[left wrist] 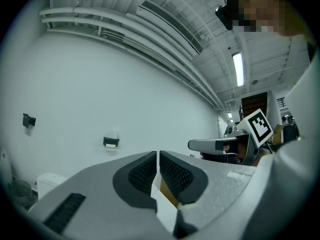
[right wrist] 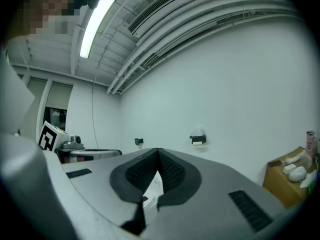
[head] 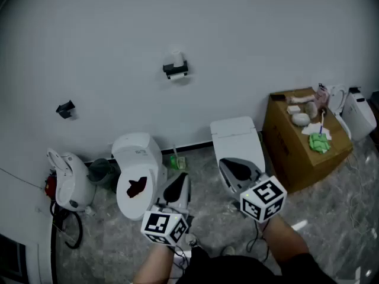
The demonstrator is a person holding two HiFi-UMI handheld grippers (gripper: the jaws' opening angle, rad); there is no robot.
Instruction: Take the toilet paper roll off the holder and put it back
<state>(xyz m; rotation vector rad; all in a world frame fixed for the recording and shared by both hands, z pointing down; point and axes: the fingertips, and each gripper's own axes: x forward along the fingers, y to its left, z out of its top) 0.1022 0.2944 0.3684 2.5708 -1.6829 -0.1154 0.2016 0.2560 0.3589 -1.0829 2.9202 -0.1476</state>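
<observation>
Where holder [head: 176, 70] hangs, wall [head: 249, 34] open around.

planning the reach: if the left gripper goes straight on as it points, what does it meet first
Probably the bare white wall, right of the toilet paper holder; the left gripper points level and nothing shows in between, though depth is unclear.

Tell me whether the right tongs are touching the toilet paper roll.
Apart. The head view shows the right tongs low by the person, while the toilet paper roll sits on its wall holder far beyond them.
</observation>
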